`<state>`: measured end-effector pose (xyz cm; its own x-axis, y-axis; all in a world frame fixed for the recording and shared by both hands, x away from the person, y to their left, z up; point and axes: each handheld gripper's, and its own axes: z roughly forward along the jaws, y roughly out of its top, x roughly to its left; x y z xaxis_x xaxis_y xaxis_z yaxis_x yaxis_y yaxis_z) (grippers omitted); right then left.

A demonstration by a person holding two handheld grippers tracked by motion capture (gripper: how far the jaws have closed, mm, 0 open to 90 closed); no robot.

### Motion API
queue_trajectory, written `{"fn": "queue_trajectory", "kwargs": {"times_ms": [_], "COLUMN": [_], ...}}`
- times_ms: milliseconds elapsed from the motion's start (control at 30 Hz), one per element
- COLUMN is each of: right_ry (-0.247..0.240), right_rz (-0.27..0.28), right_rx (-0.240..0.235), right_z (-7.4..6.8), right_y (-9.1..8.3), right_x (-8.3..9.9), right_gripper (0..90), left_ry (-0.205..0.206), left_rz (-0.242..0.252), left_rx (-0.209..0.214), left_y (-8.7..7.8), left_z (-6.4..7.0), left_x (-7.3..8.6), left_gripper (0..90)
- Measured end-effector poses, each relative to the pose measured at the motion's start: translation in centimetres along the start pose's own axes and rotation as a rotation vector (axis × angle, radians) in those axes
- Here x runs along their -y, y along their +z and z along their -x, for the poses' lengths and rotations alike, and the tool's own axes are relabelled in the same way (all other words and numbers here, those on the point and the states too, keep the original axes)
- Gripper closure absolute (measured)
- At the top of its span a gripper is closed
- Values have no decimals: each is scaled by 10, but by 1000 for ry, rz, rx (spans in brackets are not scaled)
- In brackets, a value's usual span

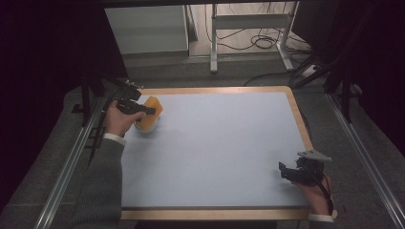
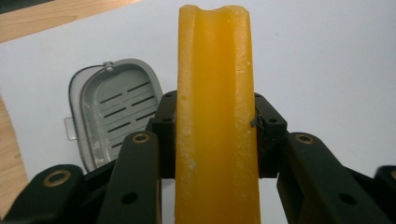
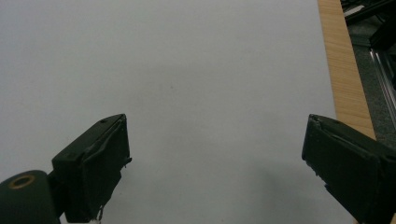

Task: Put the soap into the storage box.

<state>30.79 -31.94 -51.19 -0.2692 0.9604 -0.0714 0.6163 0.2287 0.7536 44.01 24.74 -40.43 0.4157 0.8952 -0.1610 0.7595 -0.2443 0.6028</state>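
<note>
An orange soap bar (image 2: 215,116) stands on edge between the jaws of my left gripper (image 2: 215,133), which is shut on it. Seen from the high view, the soap bar (image 1: 154,106) is held at the table's far left corner by the left gripper (image 1: 145,110), just above a pale dish. In the left gripper view that grey soap dish (image 2: 112,107), with slots in its floor, lies on the white table below and to the left of the bar. My right gripper (image 1: 286,171) rests near the front right of the table, open, nothing between its jaws (image 3: 215,168).
The pale blue table top (image 1: 215,143) has a wooden rim (image 1: 298,114). Metal rails run along both sides of the table. Beyond the far edge stand a white frame and loose cables on the floor.
</note>
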Motion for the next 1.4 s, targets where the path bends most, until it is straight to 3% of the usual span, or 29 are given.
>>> {"fn": "queue_trajectory", "kwargs": {"times_ms": [633,1067,1400], "right_ry": [-1,-2,0], "right_rz": [-6,-6,-8], "right_rx": [6,8,10], "right_z": [0,1,2], "right_y": [1,1,0], "right_x": [1,2,2], "right_gripper": [75,75,75], "left_ry": [-86,-111,-167], "left_rz": [0,-22,-16], "left_rx": [-29,-33,-34], "left_y": [21,38,43], "left_z": [-28,-37,-50], "left_x": [-11,-10,-6], "left_gripper": [609,608,609]}}
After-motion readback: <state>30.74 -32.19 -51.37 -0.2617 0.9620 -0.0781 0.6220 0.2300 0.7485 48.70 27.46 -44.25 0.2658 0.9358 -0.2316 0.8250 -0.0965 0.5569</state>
